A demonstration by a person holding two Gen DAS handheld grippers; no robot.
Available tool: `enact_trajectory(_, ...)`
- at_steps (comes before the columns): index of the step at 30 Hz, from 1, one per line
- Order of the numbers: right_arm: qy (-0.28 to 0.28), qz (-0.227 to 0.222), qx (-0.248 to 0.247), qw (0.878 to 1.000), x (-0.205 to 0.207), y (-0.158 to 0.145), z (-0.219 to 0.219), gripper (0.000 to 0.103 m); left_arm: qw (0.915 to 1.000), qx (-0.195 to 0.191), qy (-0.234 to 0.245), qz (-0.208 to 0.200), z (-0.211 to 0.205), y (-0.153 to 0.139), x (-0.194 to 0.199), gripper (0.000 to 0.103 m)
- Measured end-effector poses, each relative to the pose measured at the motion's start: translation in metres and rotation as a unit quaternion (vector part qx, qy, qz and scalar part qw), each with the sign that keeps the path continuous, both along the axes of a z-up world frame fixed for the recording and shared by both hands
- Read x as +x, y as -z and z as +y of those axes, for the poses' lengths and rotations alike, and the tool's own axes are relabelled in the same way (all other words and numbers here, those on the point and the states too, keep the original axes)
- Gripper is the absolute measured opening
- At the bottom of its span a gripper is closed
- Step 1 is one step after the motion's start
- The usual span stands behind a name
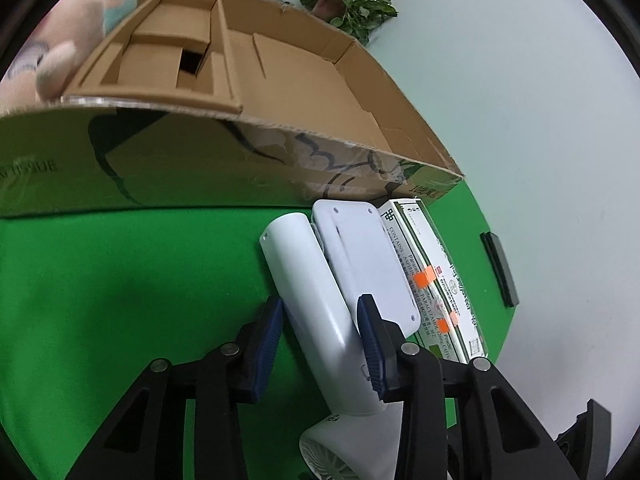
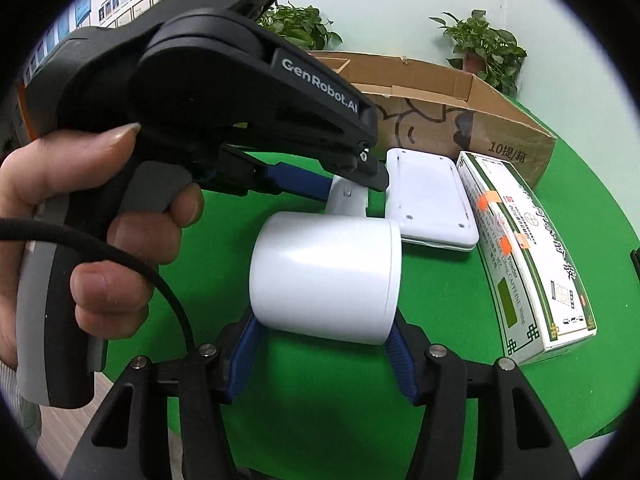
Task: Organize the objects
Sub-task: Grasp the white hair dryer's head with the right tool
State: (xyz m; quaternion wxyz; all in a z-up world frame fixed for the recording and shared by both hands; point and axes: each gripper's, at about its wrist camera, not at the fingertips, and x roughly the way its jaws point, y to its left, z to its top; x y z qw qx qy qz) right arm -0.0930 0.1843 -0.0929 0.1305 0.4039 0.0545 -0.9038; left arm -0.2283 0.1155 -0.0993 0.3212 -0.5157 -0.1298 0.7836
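Two hand-held grippers clamp a white hair dryer on the green table: the left hand-held gripper on its handle, the right hand-held gripper on its barrel (beside a white case and medicine box), before an open cardboard box.

Green round table, w/ white hair dryer, white device, medicine box, cardboard box

Left tongs angled down, pads closed in, right tongs likewise
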Motion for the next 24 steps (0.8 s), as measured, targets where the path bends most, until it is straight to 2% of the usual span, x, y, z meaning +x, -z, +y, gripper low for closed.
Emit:
enact_trajectory(7, -0.002, -0.015, -0.037, 0.999, -0.005, -0.002, 0.004, 0.060, 0.9998, -0.003, -0.007, 0.016, -0.004, -0.013, 0.013, 0.031)
enact_trajectory(13, 0.002, -0.017, -0.048, 0.999, -0.013, -0.005, 0.006, 0.060, 0.9993, 0.000, -0.020, 0.030, -0.008, -0.025, 0.023, 0.030)
enact_trajectory(24, 0.012, 0.001, -0.036, 0.999, -0.009, -0.005, 0.004, 0.058, 0.9990, 0.005, -0.021, 0.039, -0.007, -0.034, 0.032, 0.029)
